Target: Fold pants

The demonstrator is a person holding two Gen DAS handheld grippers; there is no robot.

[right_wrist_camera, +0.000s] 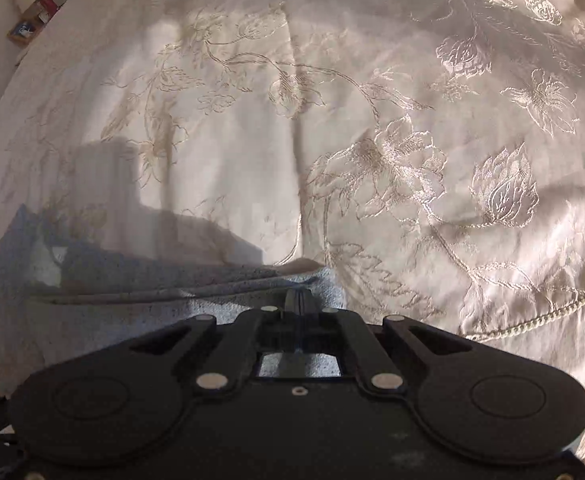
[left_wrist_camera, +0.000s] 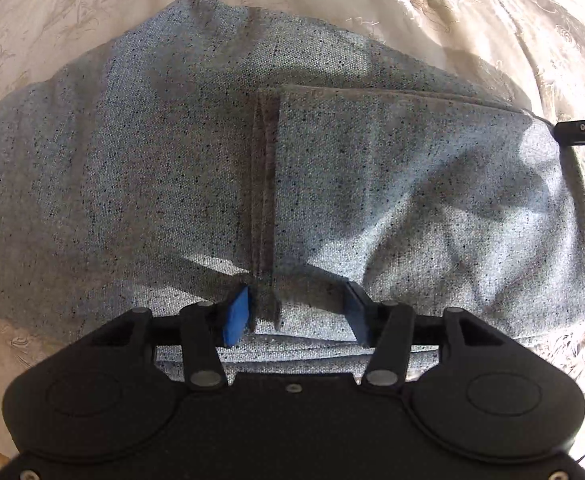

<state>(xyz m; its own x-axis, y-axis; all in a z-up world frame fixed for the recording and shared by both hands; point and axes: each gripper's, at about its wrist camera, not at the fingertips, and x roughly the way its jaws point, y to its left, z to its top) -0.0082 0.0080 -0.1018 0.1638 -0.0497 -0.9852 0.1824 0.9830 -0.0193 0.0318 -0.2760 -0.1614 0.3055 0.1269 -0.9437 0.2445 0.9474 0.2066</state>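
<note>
Light blue-grey speckled pants (left_wrist_camera: 172,168) lie spread on a cream embroidered bedspread (left_wrist_camera: 432,8). One part is folded over, its hem (left_wrist_camera: 266,184) running down the middle. My left gripper (left_wrist_camera: 296,312) is open over the near edge of the pants, its blue pads either side of the hem end. My right gripper (right_wrist_camera: 300,298) is shut at the right corner of the pants (right_wrist_camera: 140,292); no fabric shows between its fingers. It also shows in the left wrist view (left_wrist_camera: 584,126) at the far right edge of the pants.
The bedspread (right_wrist_camera: 372,140) stretches far beyond the pants, with a corded seam (right_wrist_camera: 540,318) at the right. A small box with items (right_wrist_camera: 32,20) sits off the bed at the far left.
</note>
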